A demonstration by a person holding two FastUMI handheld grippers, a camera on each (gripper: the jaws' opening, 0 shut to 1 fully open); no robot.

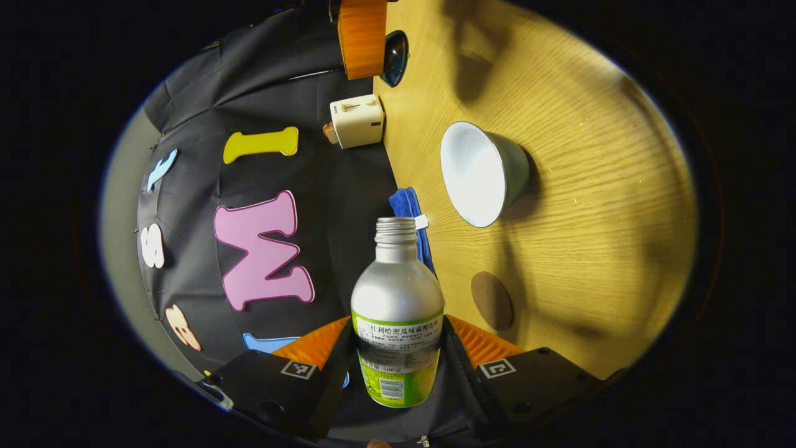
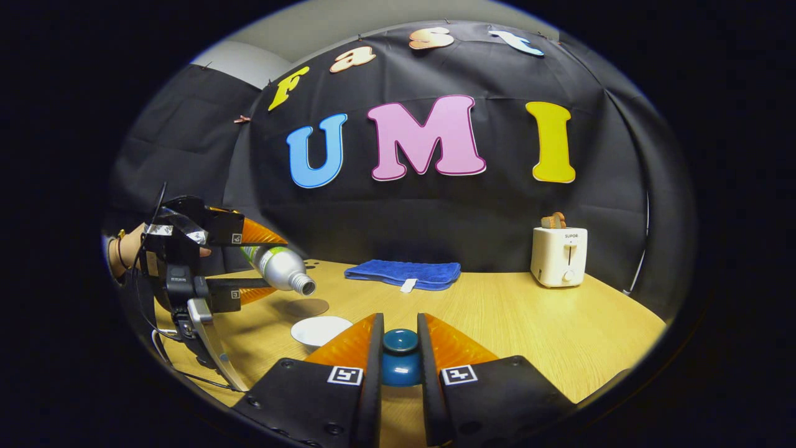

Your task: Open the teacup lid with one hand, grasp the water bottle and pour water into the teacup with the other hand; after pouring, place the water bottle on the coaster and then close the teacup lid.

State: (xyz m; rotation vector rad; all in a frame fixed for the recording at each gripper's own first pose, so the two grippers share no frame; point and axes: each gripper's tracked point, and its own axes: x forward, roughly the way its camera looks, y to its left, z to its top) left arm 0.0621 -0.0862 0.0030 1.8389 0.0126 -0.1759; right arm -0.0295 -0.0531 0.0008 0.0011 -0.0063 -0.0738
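Left tongs (image 1: pixel 398 348) hide bottle's (image 1: pixel 398 298) base; contents perhaps unreadable.

Staged recording booth, dressed as a kitchen corner. Black cloth wall (image 2: pixel 435 218) pinned up behind, bare grey room wall (image 2: pixel 348 25) above its top edge. Wood-grain tabletop (image 2: pixel 528 323) butted against the cloth. Cream toaster (image 2: pixel 559 255) with a slice of toast in its slot near the far right corner; folded blue towel (image 2: pixel 404 274) along the far edge. Handheld rig with trailing cables at the left edge.
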